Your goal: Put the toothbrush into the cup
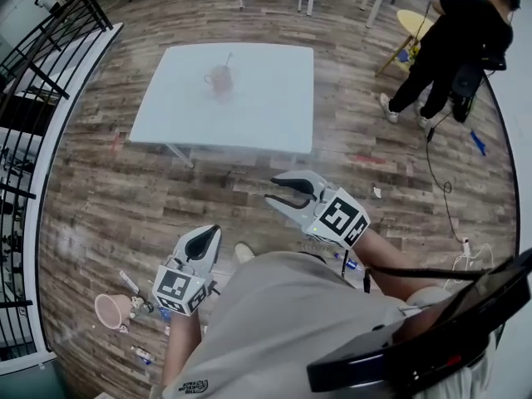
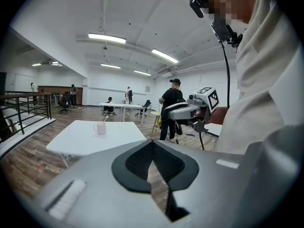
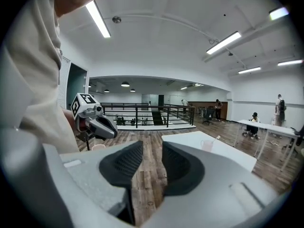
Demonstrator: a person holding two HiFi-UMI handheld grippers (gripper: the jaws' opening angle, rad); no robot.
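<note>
A pink cup [image 1: 219,77] stands on the white table [image 1: 274,115] some way ahead of me, with a toothbrush [image 1: 228,58] sticking up out of it. The left gripper view shows the same cup [image 2: 100,128] on the table [image 2: 76,139], and the right gripper view shows the cup [image 3: 207,145] with the toothbrush [image 3: 216,138] leaning in it. My left gripper [image 1: 212,233] hangs low by my leg, shut and empty [image 2: 152,144]. My right gripper [image 1: 273,191] is raised over the floor short of the table, open with nothing between its pads [image 3: 152,156].
A second pink cup [image 1: 110,310] and small tubes lie on the wooden floor at my lower left. A black railing [image 1: 33,98] runs along the left. A person in black [image 1: 449,40] stands at the far right beside a yellow stool [image 1: 414,22]; a cable [image 1: 440,185] trails nearby.
</note>
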